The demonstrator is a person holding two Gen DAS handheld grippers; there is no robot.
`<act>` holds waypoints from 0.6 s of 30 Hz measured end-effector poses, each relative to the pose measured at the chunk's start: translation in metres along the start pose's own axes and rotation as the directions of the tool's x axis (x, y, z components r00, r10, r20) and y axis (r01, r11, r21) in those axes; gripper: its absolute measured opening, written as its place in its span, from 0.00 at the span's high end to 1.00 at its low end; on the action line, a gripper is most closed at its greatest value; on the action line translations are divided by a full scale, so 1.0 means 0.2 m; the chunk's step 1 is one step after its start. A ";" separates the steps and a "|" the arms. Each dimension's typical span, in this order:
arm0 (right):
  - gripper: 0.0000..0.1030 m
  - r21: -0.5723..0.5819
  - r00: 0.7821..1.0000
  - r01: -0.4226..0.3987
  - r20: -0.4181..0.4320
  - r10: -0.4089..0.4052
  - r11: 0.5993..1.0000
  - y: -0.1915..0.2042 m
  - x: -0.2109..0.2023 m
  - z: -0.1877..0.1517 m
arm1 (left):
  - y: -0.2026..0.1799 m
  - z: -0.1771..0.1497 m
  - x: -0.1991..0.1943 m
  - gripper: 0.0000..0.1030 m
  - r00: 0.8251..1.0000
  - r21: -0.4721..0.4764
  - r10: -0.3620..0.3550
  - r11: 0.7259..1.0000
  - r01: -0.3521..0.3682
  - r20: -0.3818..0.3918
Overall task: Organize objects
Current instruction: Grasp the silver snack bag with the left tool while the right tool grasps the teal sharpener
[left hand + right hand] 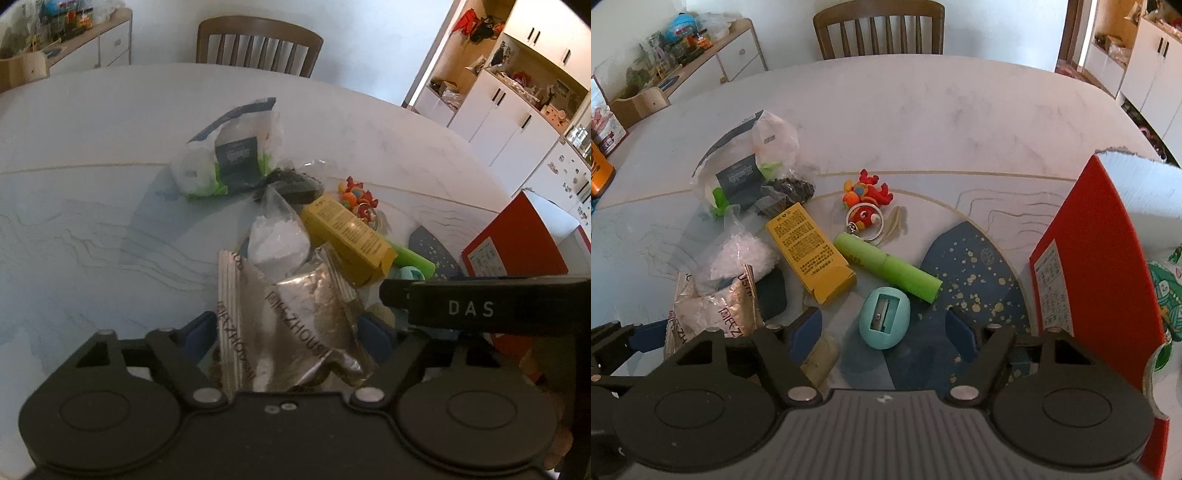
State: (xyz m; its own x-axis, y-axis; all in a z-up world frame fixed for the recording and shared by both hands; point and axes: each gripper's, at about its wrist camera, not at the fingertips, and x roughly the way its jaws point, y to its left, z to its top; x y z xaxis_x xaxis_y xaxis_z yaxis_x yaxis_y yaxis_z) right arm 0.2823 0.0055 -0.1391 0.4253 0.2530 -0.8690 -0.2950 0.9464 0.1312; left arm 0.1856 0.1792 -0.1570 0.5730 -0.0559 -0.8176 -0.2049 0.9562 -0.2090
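- Silvery foil is filling the middle of the left wrist view: a crinkled foil packet (pixel 295 325) is being held between the blue pads of the left gripper (pixel 295 332), which appears clamped on its lower part.
- Behind the packet, at twelve o'clock, a clear bag of white granules (pixel 277 236) is being shown leaning against it, with a yellow box (pixel 347 236) at one o'clock and a wrapped white bundle with green trim (pixel 218 166) further off at eleven o'clock.
- At three o'clock the black body of the other tool is crossing the view, in front of a red box (pixel 517 240).
- In the right wrist view the right gripper (pixel 882 332) is being held with its jaws well apart, nothing between them; a teal egg-shaped sharpener (pixel 884 317) is lying on the table (pixel 923 110) just ahead of the gap.
- A green tube (pixel 886 267) is lying at twelve o'clock from the sharpener, a red toy keyring (pixel 866 206) beyond it, and the foil packet (pixel 713 314) at nine o'clock.
- For the step judged in hand, lifting the packet clear of the heap, the grip is best being kept firm and the lift straight up, so that the leaning bag is not being dragged along.
- The open tool is probably best being lowered squarely over the sharpener, since its rounded shell may be squirting out sideways.
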 end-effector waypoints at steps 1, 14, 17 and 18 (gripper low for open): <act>0.32 0.004 1.000 -0.001 -0.003 0.001 1.000 0.00 0.00 0.00 | 0.00 0.00 0.00 0.23 1.000 -0.004 -0.001 1.000 0.001 -0.002; 0.62 0.047 1.000 0.006 -0.014 -0.006 0.999 -0.01 0.02 -0.01 | 0.01 0.00 -0.02 0.42 1.000 -0.012 -0.030 0.999 0.030 0.002; 0.70 0.057 1.000 -0.002 -0.010 0.003 0.998 -0.03 0.01 -0.02 | 0.00 0.00 -0.03 0.44 1.000 -0.011 -0.031 0.999 0.031 0.001; 0.72 0.056 1.000 -0.003 -0.007 0.004 0.998 -0.03 0.01 -0.02 | 0.00 0.00 -0.03 0.45 0.999 -0.009 -0.032 0.999 0.032 0.000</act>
State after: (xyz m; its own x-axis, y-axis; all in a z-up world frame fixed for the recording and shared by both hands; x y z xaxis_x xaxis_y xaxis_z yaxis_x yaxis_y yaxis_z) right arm 0.2820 -0.0007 -0.1434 0.4184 0.2550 -0.8717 -0.2482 0.9553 0.1603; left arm 0.1828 0.1804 -0.1518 0.5793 -0.0862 -0.8105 -0.1934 0.9515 -0.2395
